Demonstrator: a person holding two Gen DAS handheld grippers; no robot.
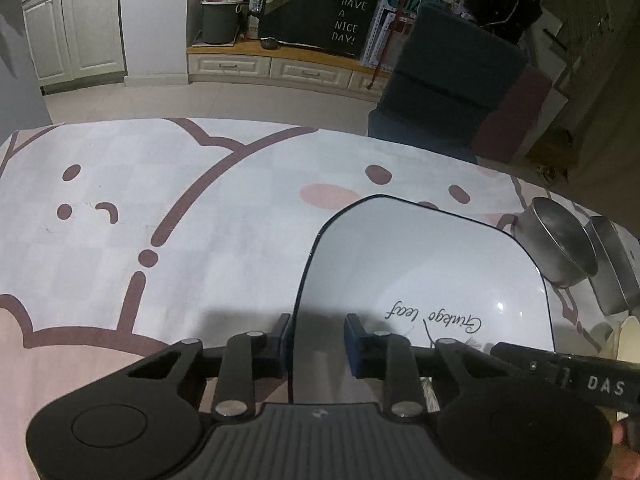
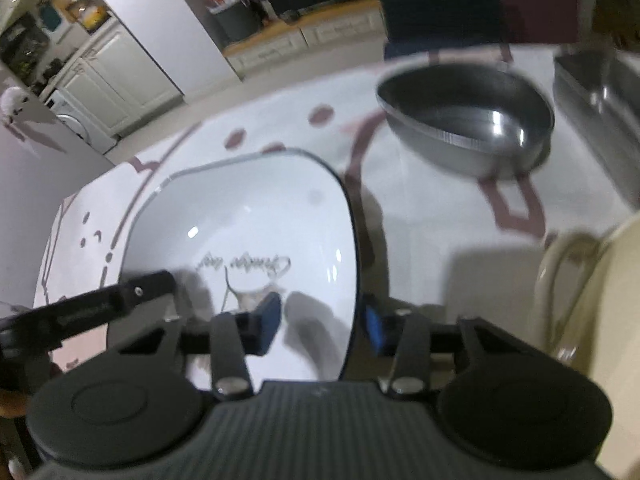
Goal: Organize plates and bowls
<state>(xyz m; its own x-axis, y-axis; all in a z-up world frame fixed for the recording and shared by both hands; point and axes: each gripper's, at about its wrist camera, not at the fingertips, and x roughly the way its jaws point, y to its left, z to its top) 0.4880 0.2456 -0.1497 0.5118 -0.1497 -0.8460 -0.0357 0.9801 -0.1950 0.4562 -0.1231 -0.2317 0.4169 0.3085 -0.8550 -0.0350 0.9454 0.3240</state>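
A white square plate (image 1: 432, 280) with a dark rim and script lettering lies on the pink cartoon tablecloth (image 1: 160, 220). My left gripper (image 1: 318, 336) straddles the plate's left edge with its jaws apart. My right gripper (image 2: 322, 324) straddles the same plate's (image 2: 248, 220) right edge, jaws also apart. A round steel bowl (image 2: 468, 128) stands beyond the plate on the right; it also shows in the left wrist view (image 1: 556, 244). A cream dish (image 2: 580, 280) sits at the right edge.
A second steel container (image 1: 612, 268) stands beside the round bowl, seen also in the right wrist view (image 2: 600, 112). A dark chair (image 1: 452, 80) stands behind the table's far edge. Cabinets and a counter lie across the floor.
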